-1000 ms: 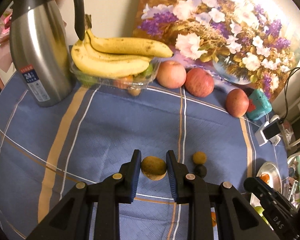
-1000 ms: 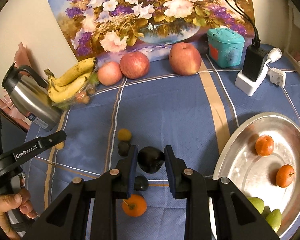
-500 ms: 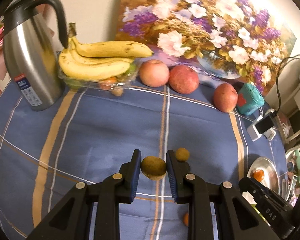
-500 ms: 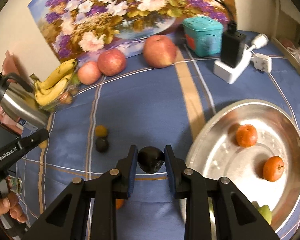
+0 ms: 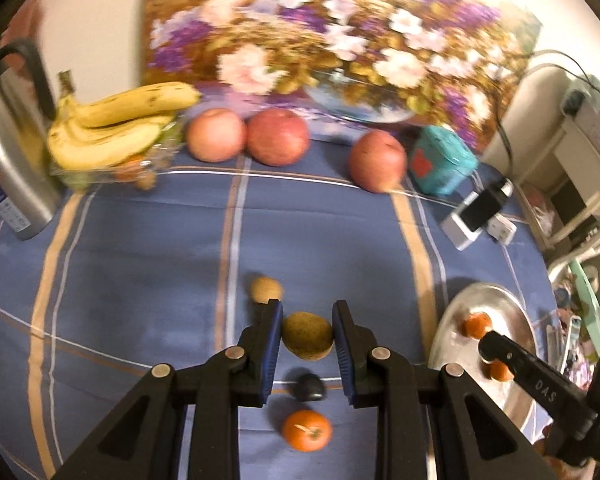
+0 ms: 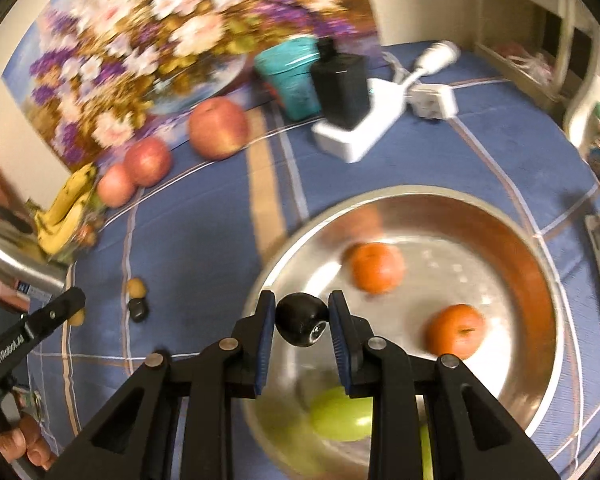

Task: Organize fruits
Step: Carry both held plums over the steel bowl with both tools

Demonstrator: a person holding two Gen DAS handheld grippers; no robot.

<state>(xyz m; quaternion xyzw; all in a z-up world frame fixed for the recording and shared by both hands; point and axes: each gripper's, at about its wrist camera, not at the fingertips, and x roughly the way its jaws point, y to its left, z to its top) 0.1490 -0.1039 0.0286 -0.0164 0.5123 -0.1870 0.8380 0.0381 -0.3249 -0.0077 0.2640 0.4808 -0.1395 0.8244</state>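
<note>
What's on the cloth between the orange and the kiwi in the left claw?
In the left wrist view, one small dark fruit lies between the orange and the kiwi held in the left gripper.

**Layout of the table**

Along the back, before the painting (image 5: 340, 32), stand a jug (image 5: 8, 168), bananas (image 5: 116, 128) and three apples (image 5: 276, 136), left to right. The tray (image 6: 540, 280) lies at the right, holding two oranges (image 6: 376, 268) and a pear (image 6: 340, 416). Small fruits (image 5: 266, 289) lie mid-table, left of the tray.
</note>
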